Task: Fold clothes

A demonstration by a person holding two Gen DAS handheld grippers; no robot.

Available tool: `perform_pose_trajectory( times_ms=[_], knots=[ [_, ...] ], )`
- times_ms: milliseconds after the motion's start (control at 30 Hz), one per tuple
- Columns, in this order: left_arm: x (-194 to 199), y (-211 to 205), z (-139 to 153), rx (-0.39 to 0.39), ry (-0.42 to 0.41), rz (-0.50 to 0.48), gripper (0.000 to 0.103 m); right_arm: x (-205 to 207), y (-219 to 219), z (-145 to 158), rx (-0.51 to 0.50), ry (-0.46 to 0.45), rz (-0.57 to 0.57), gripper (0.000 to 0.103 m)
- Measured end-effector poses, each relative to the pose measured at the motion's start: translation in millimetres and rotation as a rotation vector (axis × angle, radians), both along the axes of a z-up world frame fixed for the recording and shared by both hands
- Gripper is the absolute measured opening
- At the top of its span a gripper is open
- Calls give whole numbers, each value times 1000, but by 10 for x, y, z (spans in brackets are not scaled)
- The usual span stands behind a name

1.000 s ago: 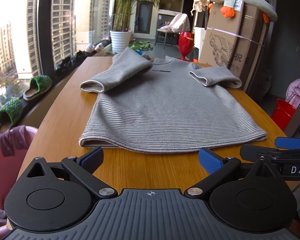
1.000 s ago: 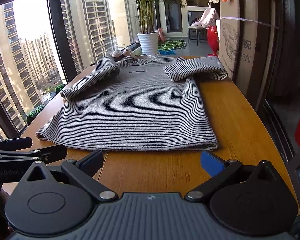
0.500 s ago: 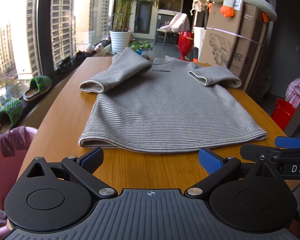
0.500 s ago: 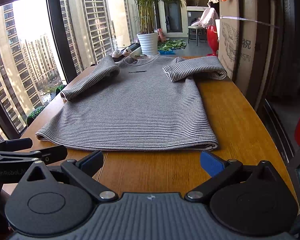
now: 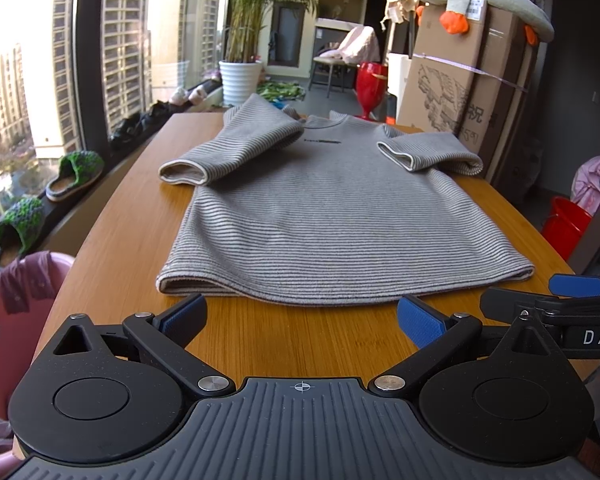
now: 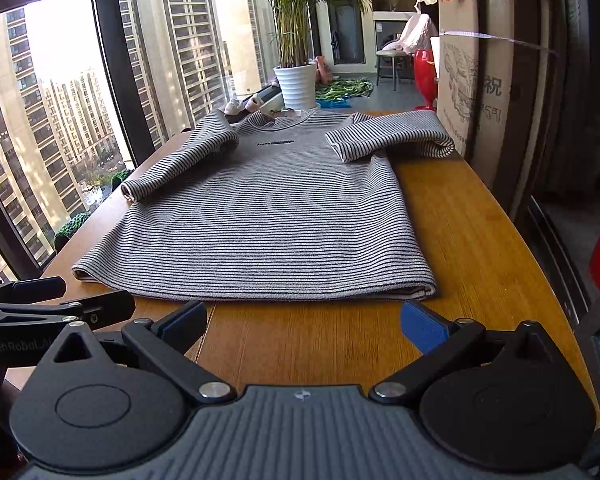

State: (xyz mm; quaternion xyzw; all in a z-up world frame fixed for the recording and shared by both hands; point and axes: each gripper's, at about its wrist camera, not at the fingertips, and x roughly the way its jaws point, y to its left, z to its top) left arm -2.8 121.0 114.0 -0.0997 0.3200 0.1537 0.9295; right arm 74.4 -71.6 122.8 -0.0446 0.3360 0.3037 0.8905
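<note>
A grey striped long-sleeved sweater lies flat on the wooden table, collar at the far end. Both sleeves are folded inward over the chest. My left gripper stands open just short of the hem, near its left half, holding nothing. My right gripper is also open and empty, just before the hem's right half. Each gripper shows at the edge of the other's view: the right gripper at the right of the left wrist view, the left gripper at the left of the right wrist view.
Tall cardboard boxes stand against the table's far right side. A large window runs along the left, with slippers on its sill. A potted palm, a red vase, a red bucket and a pink chair surround the table.
</note>
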Motion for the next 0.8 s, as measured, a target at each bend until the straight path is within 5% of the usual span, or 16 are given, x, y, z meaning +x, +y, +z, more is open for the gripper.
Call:
perform_pose_trajectory(
  times_ms=[800],
  knots=[
    [5, -9, -8, 2, -1, 0, 103, 15, 2, -11, 3, 3, 1, 103]
  ],
)
